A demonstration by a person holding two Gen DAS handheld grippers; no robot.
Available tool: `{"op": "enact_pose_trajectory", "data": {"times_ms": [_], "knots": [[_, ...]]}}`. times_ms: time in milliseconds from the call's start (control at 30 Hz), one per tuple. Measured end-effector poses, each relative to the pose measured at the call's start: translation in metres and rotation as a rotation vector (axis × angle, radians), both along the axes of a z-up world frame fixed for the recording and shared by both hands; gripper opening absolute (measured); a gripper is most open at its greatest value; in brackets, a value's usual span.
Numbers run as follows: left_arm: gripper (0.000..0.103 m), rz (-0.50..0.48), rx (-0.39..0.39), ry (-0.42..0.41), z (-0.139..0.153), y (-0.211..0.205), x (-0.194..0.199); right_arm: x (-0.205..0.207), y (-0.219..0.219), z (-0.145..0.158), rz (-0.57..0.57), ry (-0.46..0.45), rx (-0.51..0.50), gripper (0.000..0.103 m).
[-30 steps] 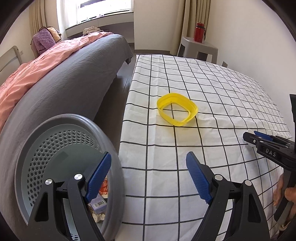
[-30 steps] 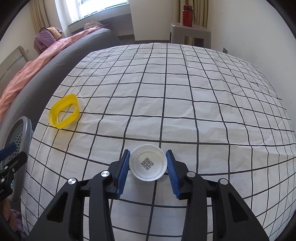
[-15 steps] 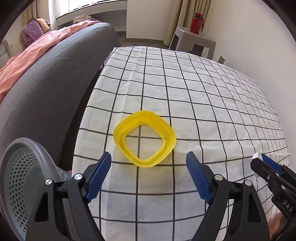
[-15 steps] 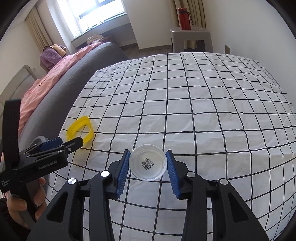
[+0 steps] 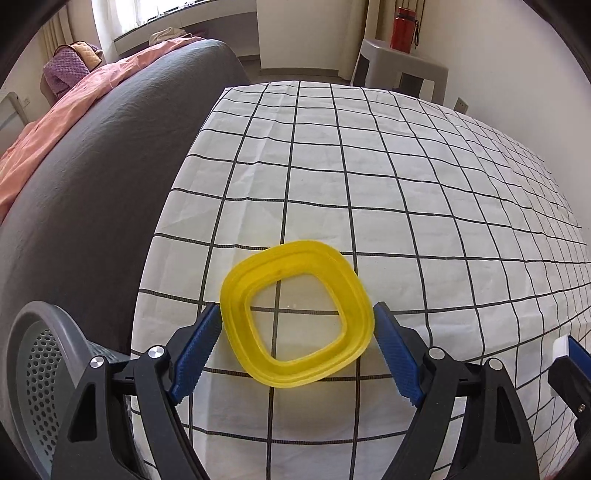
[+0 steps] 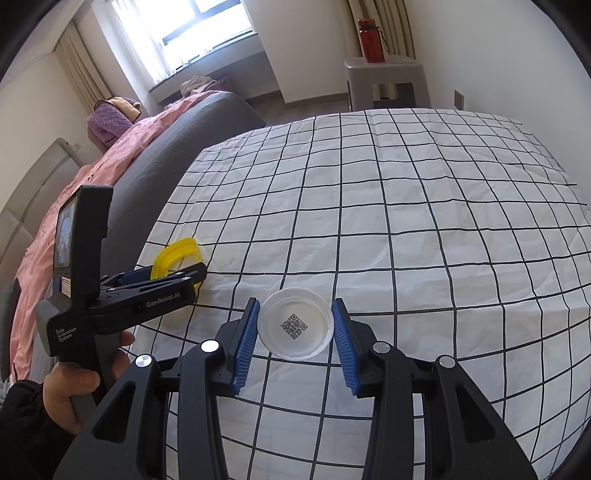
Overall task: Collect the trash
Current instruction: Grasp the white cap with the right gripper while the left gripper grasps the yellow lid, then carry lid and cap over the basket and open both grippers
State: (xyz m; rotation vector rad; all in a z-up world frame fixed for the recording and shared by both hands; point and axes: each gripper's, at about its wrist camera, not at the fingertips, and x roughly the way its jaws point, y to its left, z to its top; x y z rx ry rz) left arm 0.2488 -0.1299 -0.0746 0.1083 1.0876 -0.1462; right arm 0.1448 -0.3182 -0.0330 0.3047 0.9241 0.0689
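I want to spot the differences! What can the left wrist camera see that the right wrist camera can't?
Only the left wrist view shows the grey perforated bin at the table's edge, and the left hand-held gripper from behind, open around the yellow ring.

Only the right wrist view shows the white lid with the printed code gripped in the right hand-held gripper, the person's hand, and the window.

Both show the yellow ring, the checked cloth, the red bottle and the pink blanket.

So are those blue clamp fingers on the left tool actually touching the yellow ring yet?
Cannot tell. In the left wrist view the left gripper straddles the yellow ring, its blue pads right at the ring's edges, with no clear gap or squeeze visible.
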Motion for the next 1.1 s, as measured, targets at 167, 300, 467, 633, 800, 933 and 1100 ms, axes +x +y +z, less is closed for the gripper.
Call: {"op": "enact_pose_trajectory", "data": {"times_ms": [167, 300, 467, 633, 800, 933, 1100], "knots": [[0.073, 0.017, -0.008, -0.007, -0.005, 0.002, 0.004, -0.001, 0.001, 0.002, 0.004, -0.007, 0.000, 0.039], [0.072, 0.004, -0.010, -0.023, -0.003, 0.003, -0.005, -0.001, 0.001, 0.002, 0.003, -0.009, 0.000, 0.039], [0.072, -0.001, -0.016, -0.067, 0.010, 0.013, -0.032, -0.001, 0.004, 0.007, 0.009, -0.020, -0.007, 0.039], [0.072, 0.001, -0.031, -0.131, 0.039, 0.032, -0.063, -0.005, 0.018, 0.017, 0.032, -0.047, -0.021, 0.039], [0.072, 0.024, -0.033, -0.205, 0.070, 0.065, -0.094, -0.011, 0.041, 0.032, 0.069, -0.083, -0.027, 0.039], [0.072, 0.047, -0.023, -0.259, 0.093, 0.095, -0.119, -0.014, 0.066, 0.042, 0.104, -0.103, -0.031, 0.039], [0.072, 0.086, -0.017, -0.299, 0.115, 0.137, -0.145, -0.015, 0.104, 0.055, 0.150, -0.124, -0.044, 0.039]]}}
